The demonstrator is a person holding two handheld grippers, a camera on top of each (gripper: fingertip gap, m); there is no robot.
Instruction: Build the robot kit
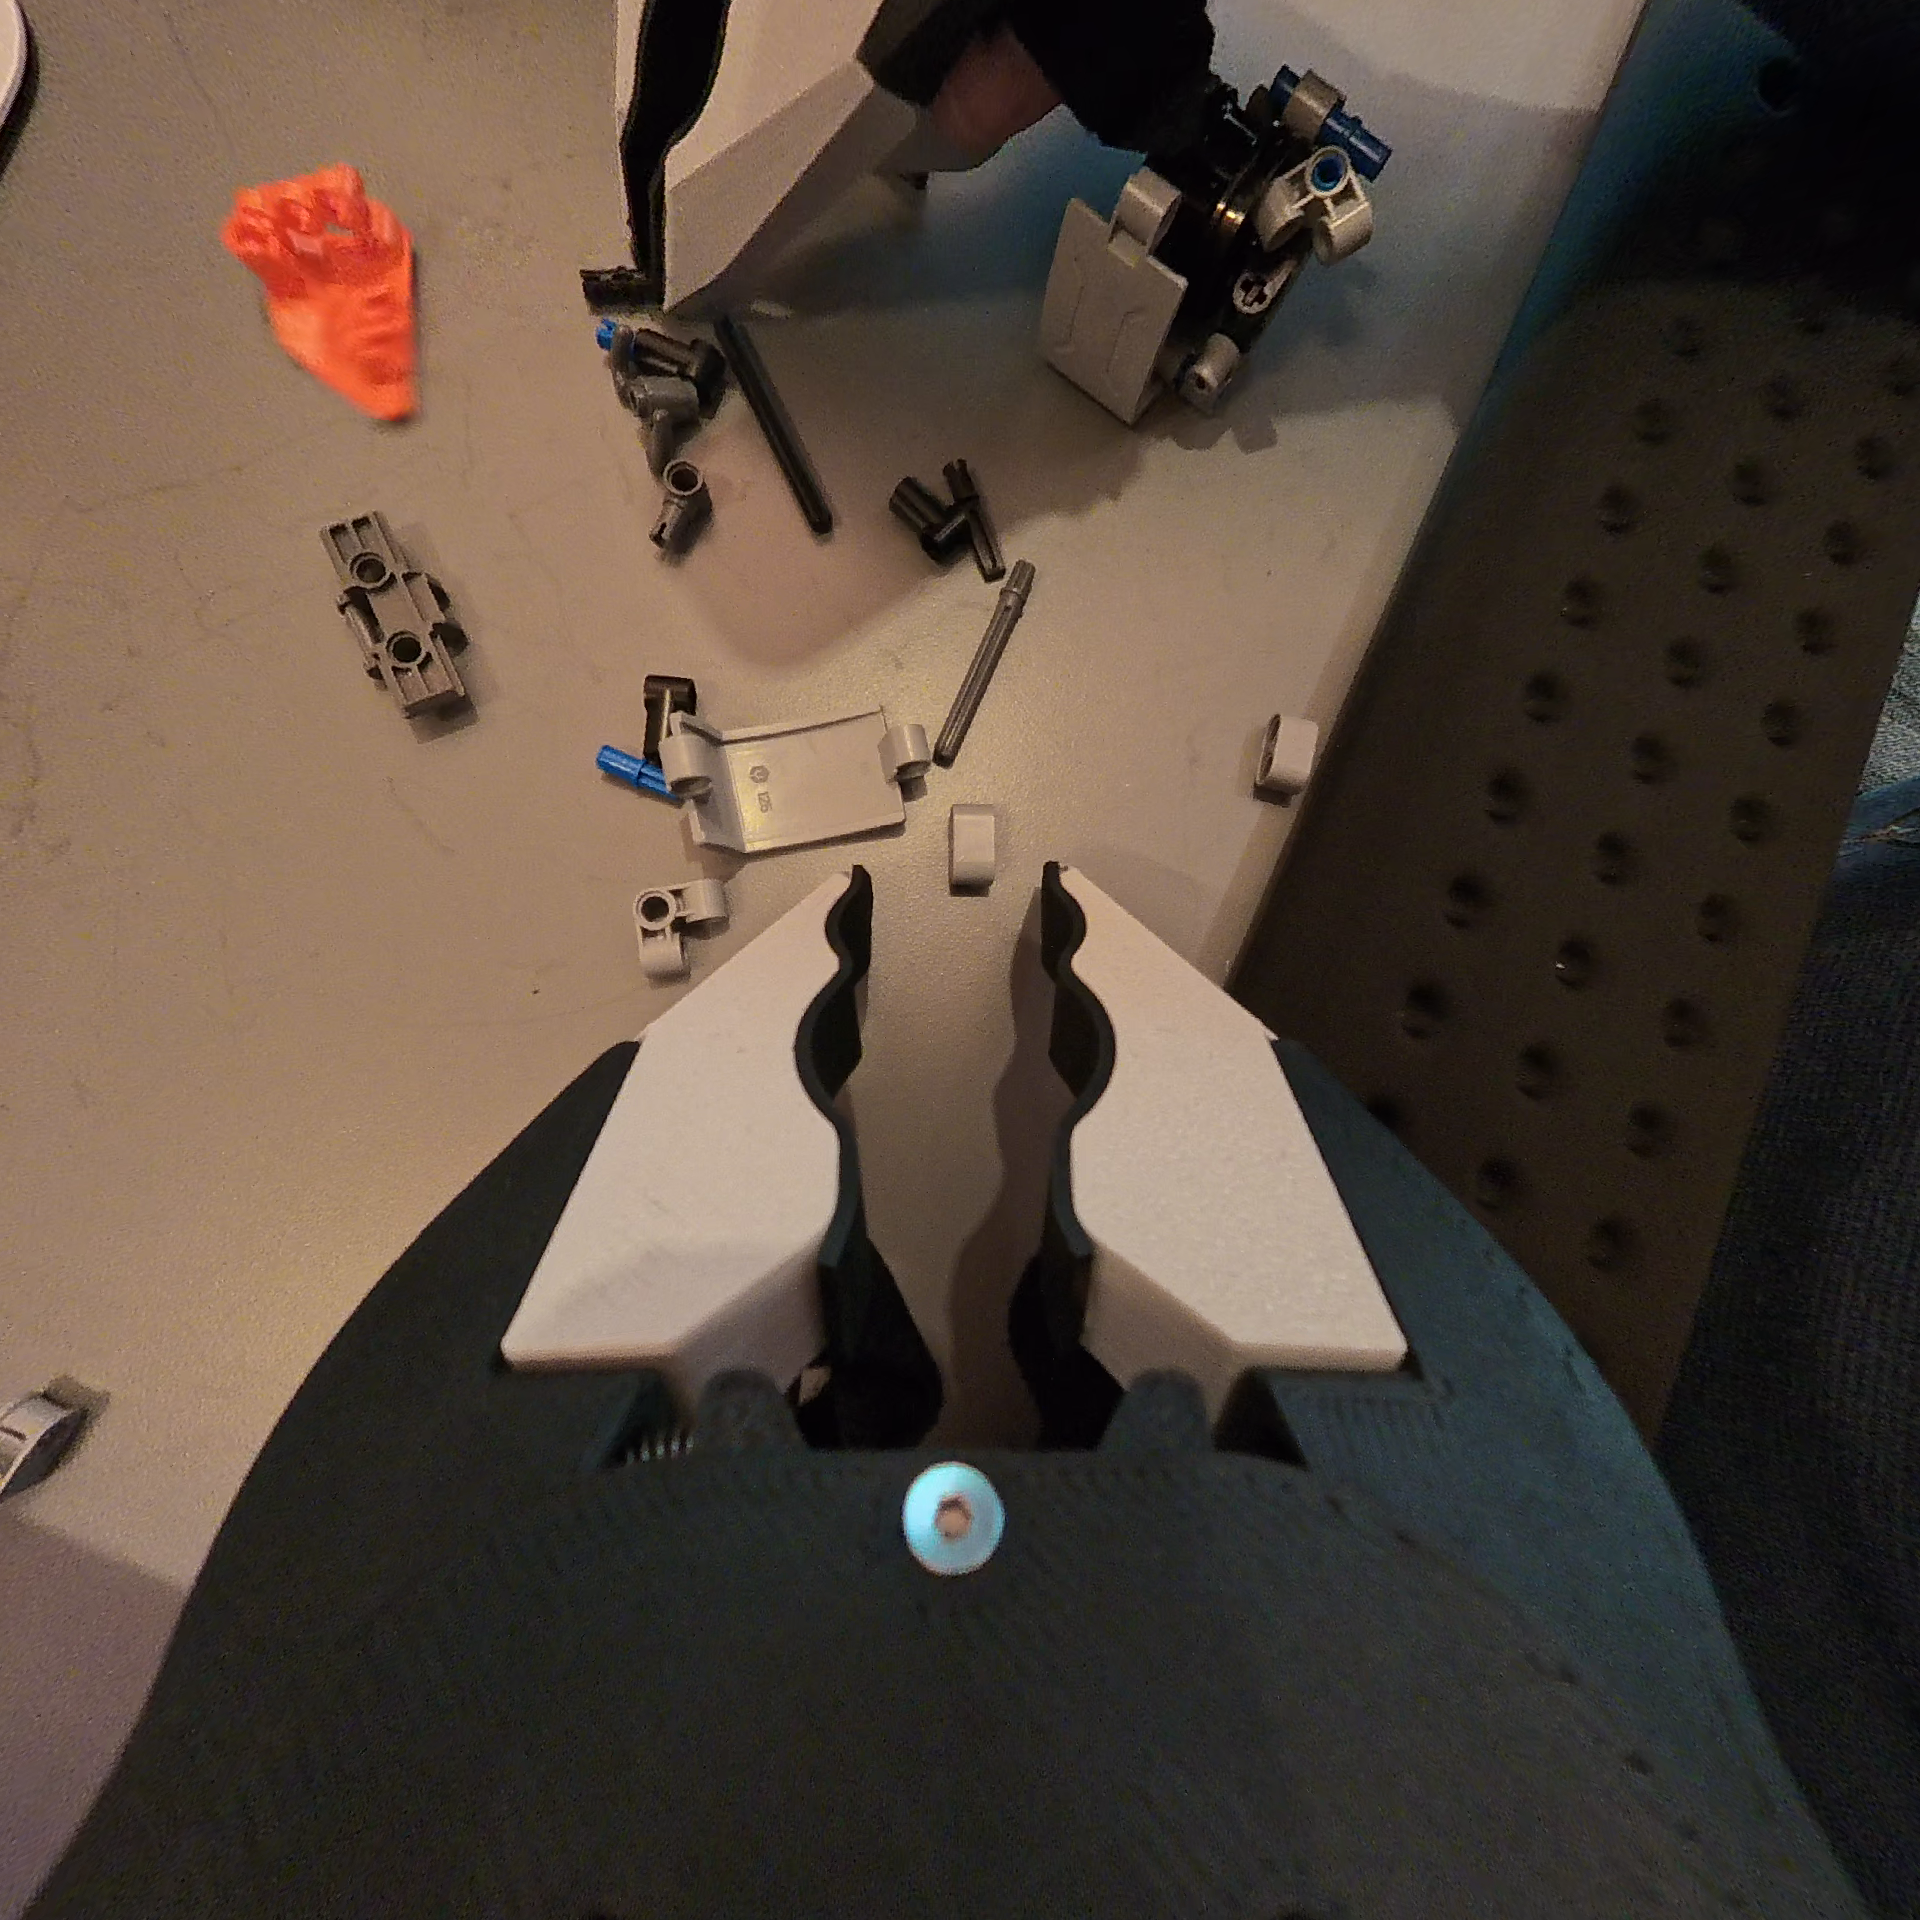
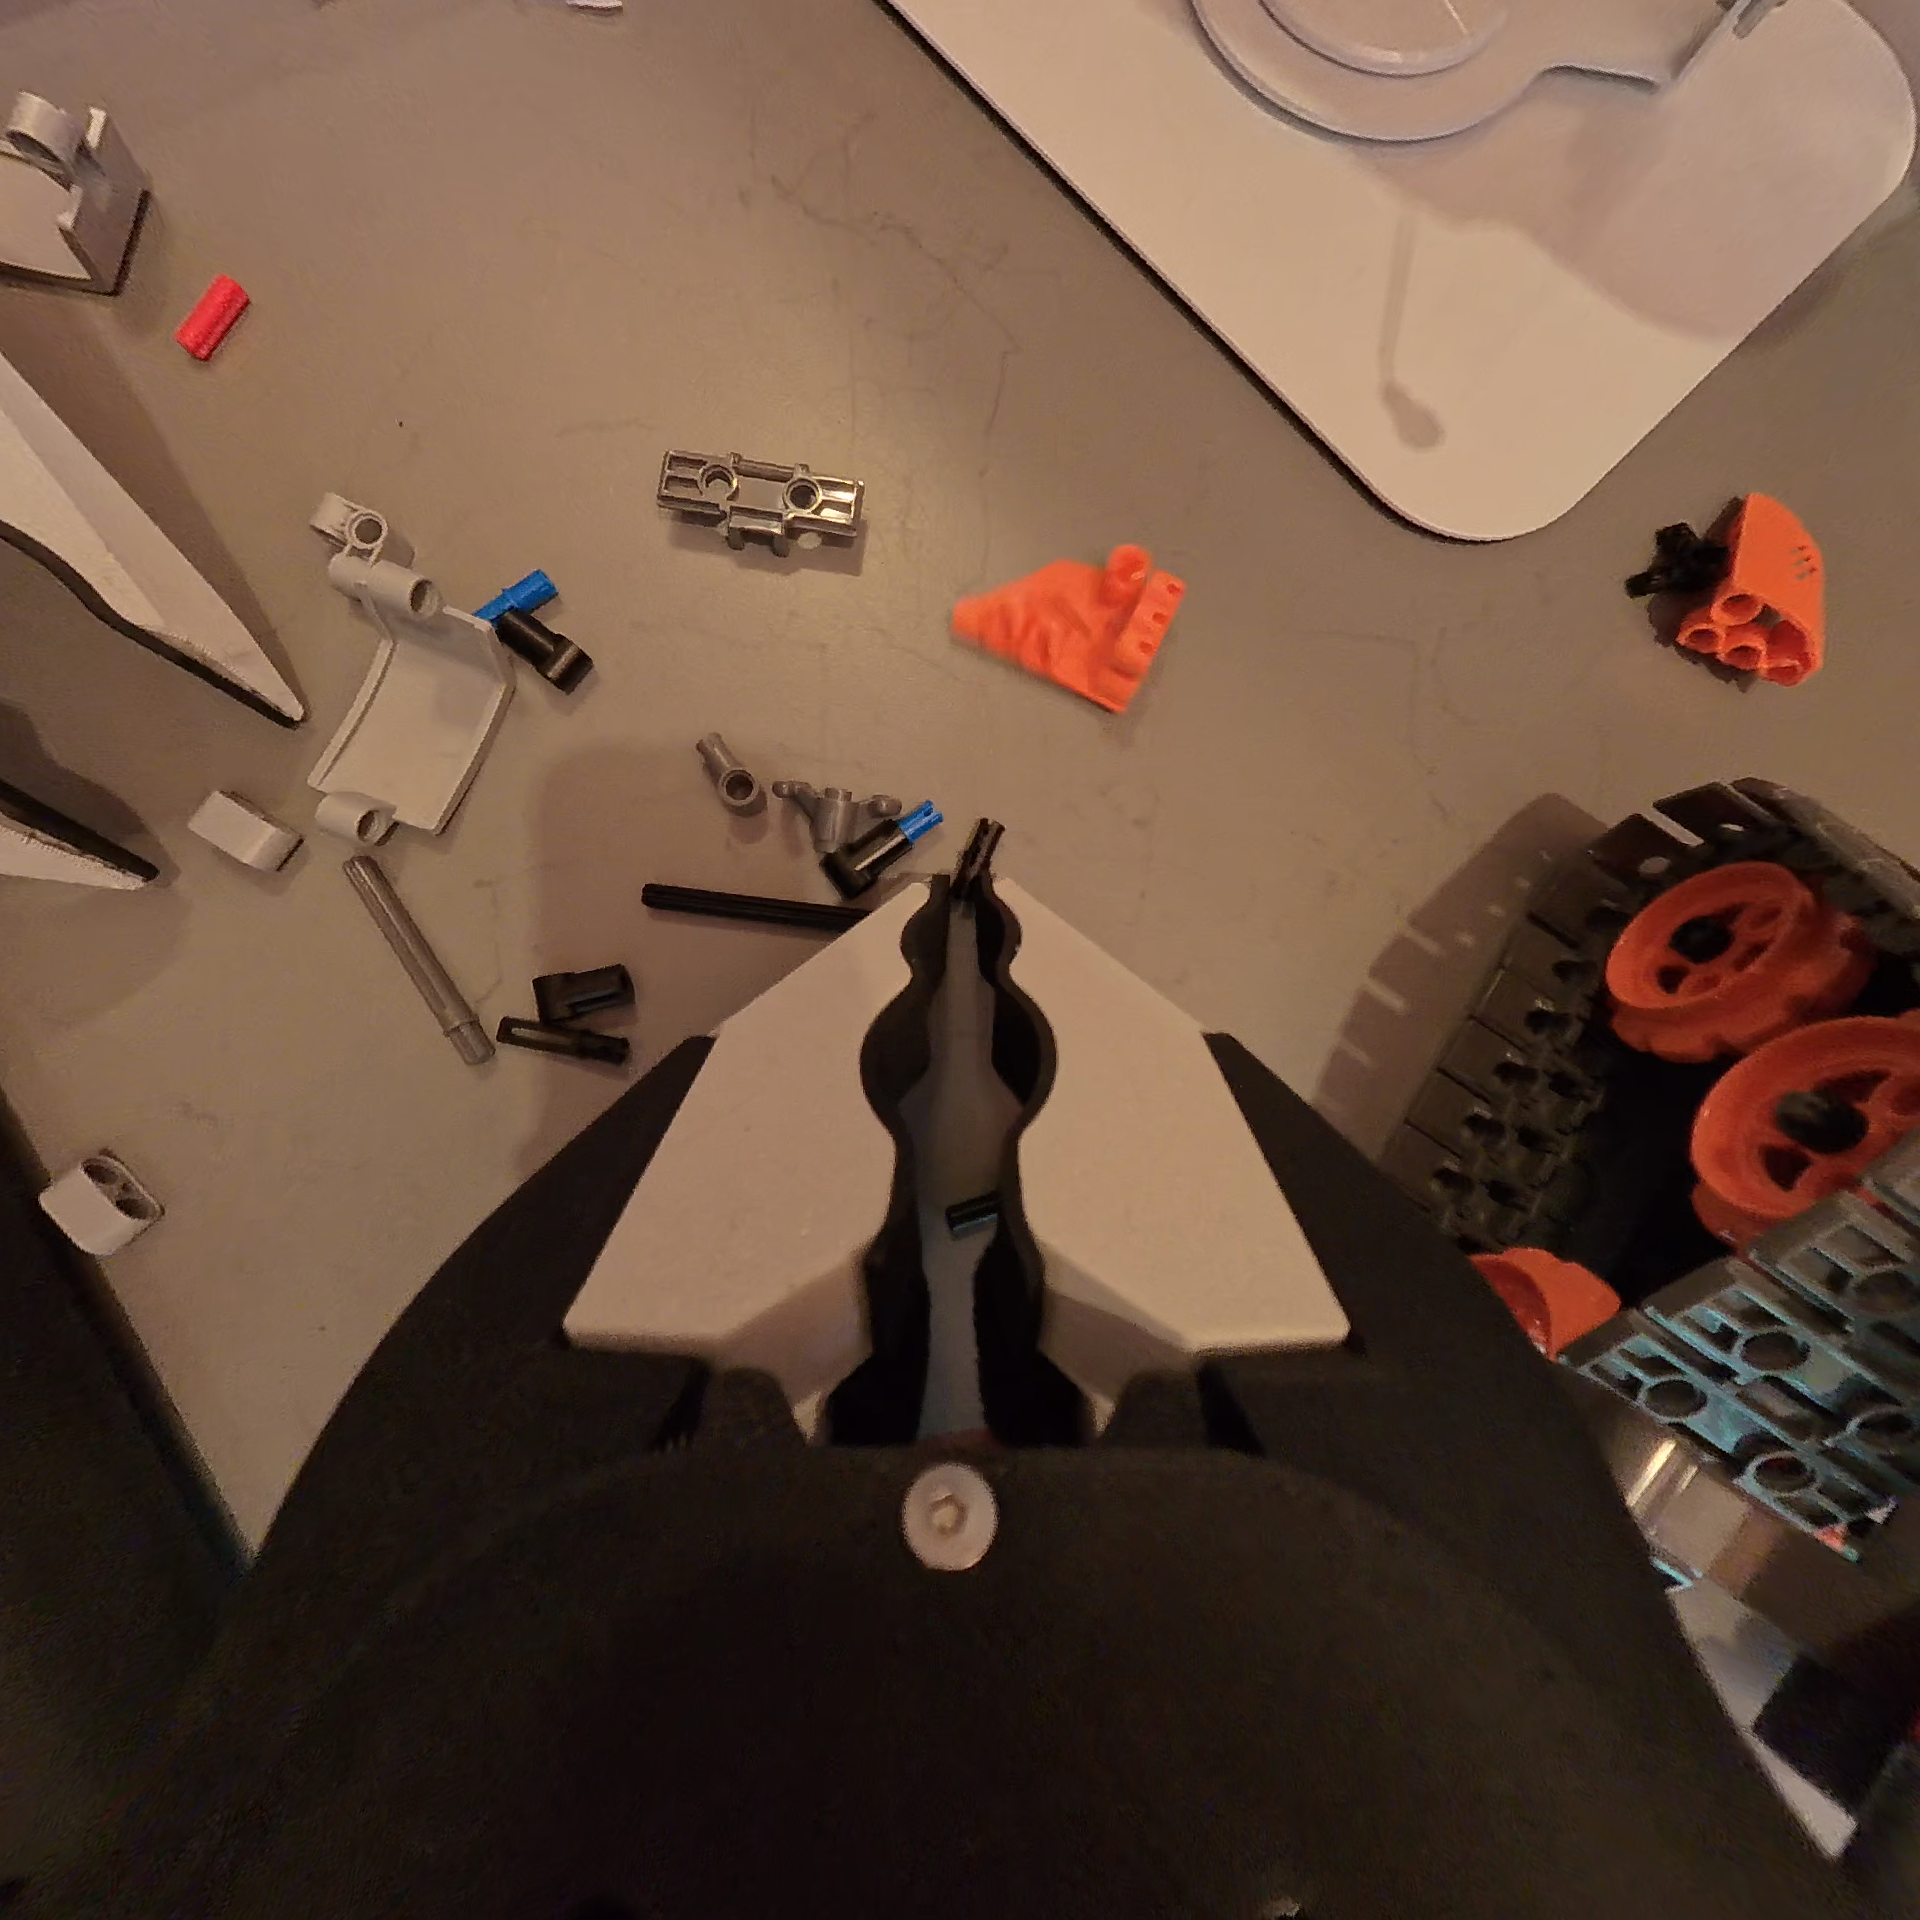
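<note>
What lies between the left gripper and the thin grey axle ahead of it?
One small light grey connector on the table, right at the left gripper, short of the grey axle; left wrist view.

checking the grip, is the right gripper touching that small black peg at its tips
Touching: the right wrist view shows the right gripper pinching the small black peg.

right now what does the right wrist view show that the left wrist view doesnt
Only the right wrist view: the right gripper shut on a small black pin, a tracked vehicle with orange wheels, a small red piece and a white tray.

Only the left wrist view: the open left gripper and a grey and black assembly.

Both: the orange ridged piece, the dark grey plate with two holes and the curved grey panel.
</note>
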